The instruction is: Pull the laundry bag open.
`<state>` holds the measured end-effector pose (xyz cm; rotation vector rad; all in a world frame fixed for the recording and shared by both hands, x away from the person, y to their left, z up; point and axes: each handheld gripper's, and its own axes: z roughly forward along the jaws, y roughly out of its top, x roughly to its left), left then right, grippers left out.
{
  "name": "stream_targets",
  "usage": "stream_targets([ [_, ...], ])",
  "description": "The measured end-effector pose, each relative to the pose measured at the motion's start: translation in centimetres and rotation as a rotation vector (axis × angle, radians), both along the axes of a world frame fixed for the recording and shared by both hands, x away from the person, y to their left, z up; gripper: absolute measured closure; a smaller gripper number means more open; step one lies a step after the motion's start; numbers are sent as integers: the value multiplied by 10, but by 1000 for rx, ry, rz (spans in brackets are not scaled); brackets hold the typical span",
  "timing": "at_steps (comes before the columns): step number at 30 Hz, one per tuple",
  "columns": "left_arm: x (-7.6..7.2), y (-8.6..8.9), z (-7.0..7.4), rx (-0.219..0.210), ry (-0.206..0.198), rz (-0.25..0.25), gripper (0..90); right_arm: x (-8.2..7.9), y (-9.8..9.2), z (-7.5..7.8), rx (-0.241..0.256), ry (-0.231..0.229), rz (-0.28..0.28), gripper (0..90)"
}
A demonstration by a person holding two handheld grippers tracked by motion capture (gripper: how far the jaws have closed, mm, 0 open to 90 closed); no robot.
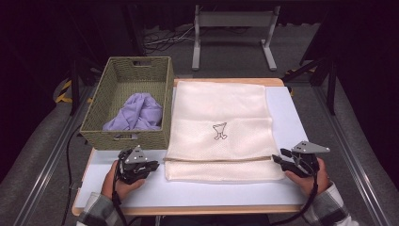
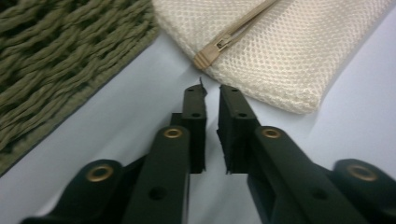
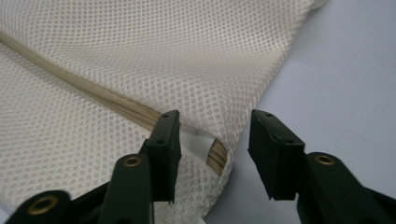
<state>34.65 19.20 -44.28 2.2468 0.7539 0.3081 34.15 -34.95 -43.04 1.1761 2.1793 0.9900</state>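
Note:
A cream mesh laundry bag (image 1: pixel 216 108) lies flat on the white table (image 1: pixel 284 110), with a tan zipper (image 1: pixel 216 158) running across it near its front edge. My left gripper (image 1: pixel 153 165) rests on the table just left of the bag's front left corner. In the left gripper view its jaws (image 2: pixel 212 91) are nearly together with nothing between them, and the zipper pull (image 2: pixel 219 44) lies just beyond the tips. My right gripper (image 1: pixel 278 157) is at the bag's right edge, open (image 3: pixel 215 121), straddling the zipper's end (image 3: pixel 215 157) without touching it.
A woven olive basket (image 1: pixel 124 139) stands at the table's left, against the bag's left edge, with a crumpled purple cloth (image 1: pixel 136 113) inside. Its wall (image 2: pixel 56 70) is close on my left gripper's left. A white frame stand (image 1: pixel 233 21) is on the floor beyond the table.

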Motion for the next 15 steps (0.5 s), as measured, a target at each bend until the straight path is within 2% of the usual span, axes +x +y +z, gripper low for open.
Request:
stream_targets([
  [1, 0, 0, 0, 0, 0, 0, 741, 0, 0, 0, -3, 0, 12, 488],
  [3, -5, 5, 1, -18, -30, 14, 673, 0, 3, 1, -19, -14, 33, 452],
  [7, -11, 12, 2, -37, -62, 32, 521, 1, 3, 7, -3, -55, 39, 411],
  [10, -16, 18, 0, -35, -100, 82, 399, 1, 0, 12, 55, -96, 38, 384],
  [12, -19, 24, -3, -59, -109, 137, 280, 1, 2, 17, 89, -123, 53, 371],
  [13, -19, 24, -3, -59, -109, 137, 230, 1, 2, 17, 89, -123, 53, 371],
  [14, -21, 28, -4, -65, -118, 167, 230, 2, 4, 18, 92, -128, 58, 365],
  [15, -22, 31, -4, -71, -128, 187, 193, 2, 7, 19, 92, -130, 70, 358],
])
